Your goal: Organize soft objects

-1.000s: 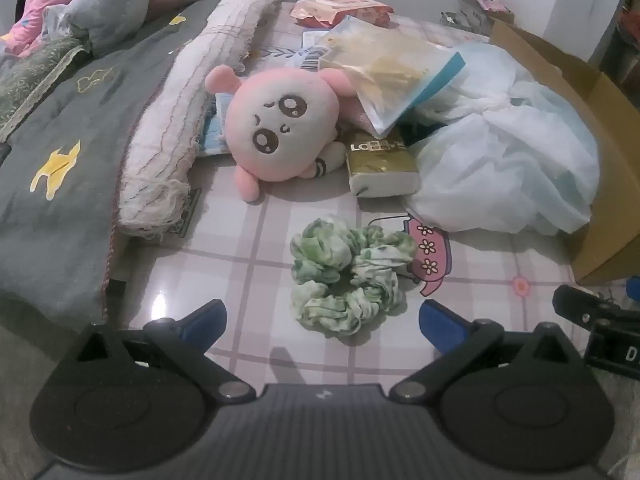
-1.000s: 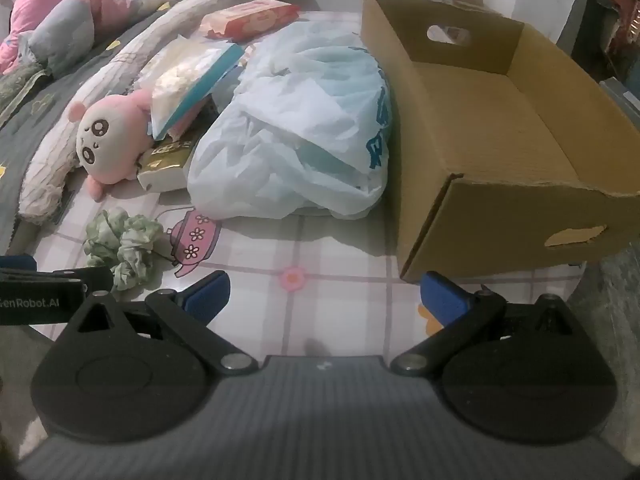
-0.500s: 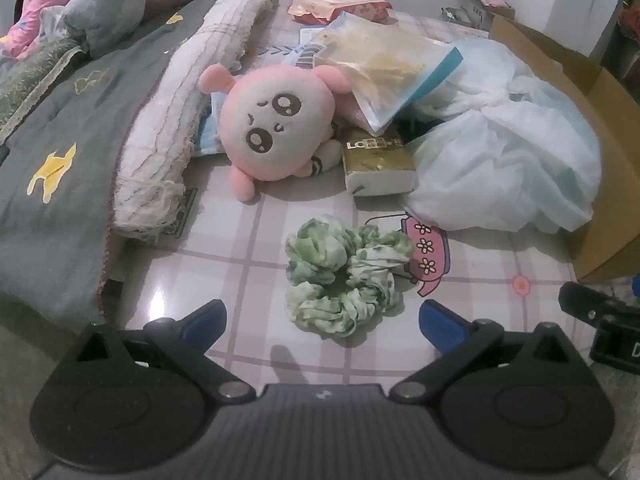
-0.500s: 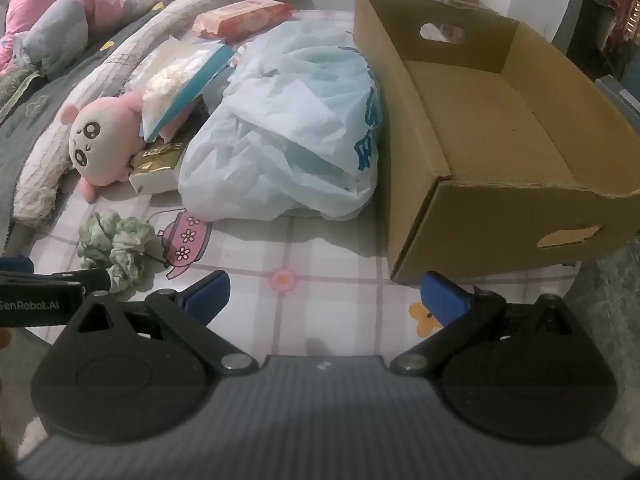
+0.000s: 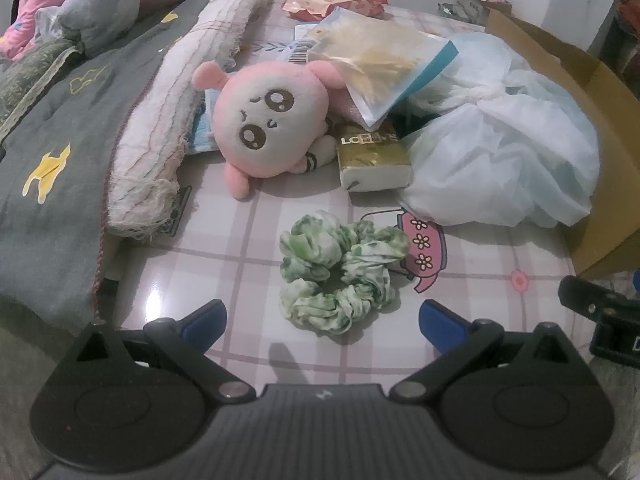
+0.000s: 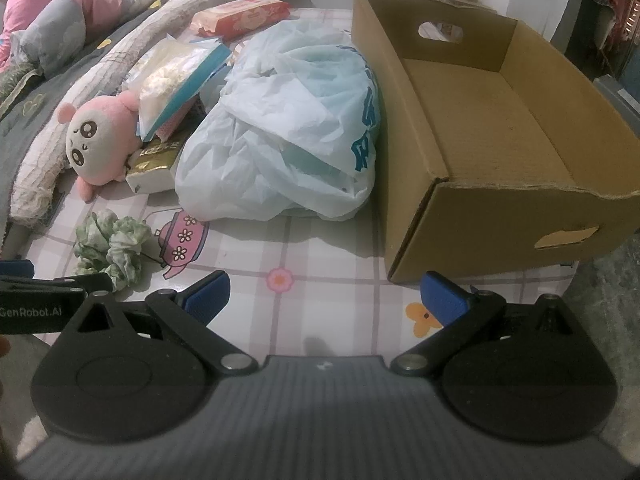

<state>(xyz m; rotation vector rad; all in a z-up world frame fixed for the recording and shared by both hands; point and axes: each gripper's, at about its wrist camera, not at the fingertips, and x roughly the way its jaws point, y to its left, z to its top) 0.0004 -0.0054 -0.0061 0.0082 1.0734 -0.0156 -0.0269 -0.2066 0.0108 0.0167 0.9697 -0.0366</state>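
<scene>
The left gripper (image 5: pixel 322 318) hovers low over the bench (image 5: pixel 248 272), its jaws spread wide and holding nothing. A green-and-white scrunchie (image 5: pixel 340 270) lies flat on the checked, cartoon-printed cover just ahead of them, roughly centred between the two blue fingertips (image 5: pixel 204 318) and apart from both. Beyond the scrunchie a round pink plush toy (image 5: pixel 266 134) lies on its side, face towards the camera, touching a gold tissue pack (image 5: pixel 372 156) on its right. A clear zip pouch with a teal edge (image 5: pixel 380 68) leans over the plush's back and the tissue pack. To the right sits a crumpled pale-blue plastic bag (image 5: pixel 500 140), pressed against the side of a cardboard box (image 5: pixel 592 92). A frayed striped cloth roll (image 5: pixel 180 108) runs along the bench's left edge beside a grey quilt with yellow prints (image 5: pixel 52 140). A pink wet-wipes pack (image 5: pixel 336 0) lies at the far end.

The right gripper (image 6: pixel 326 294) is also open-jawed and empty, held above the bench near its front edge, facing the gap between the plastic bag (image 6: pixel 288 120) and the open cardboard box (image 6: pixel 500 128), whose visible interior is bare. In this view the scrunchie (image 6: pixel 112 246) lies to the left, near a printed pink teapot, with the left gripper's black body (image 6: pixel 40 298) just in front of it. The plush toy (image 6: pixel 100 140) lies farther back on the left, beside the tissue pack (image 6: pixel 154 168).
</scene>
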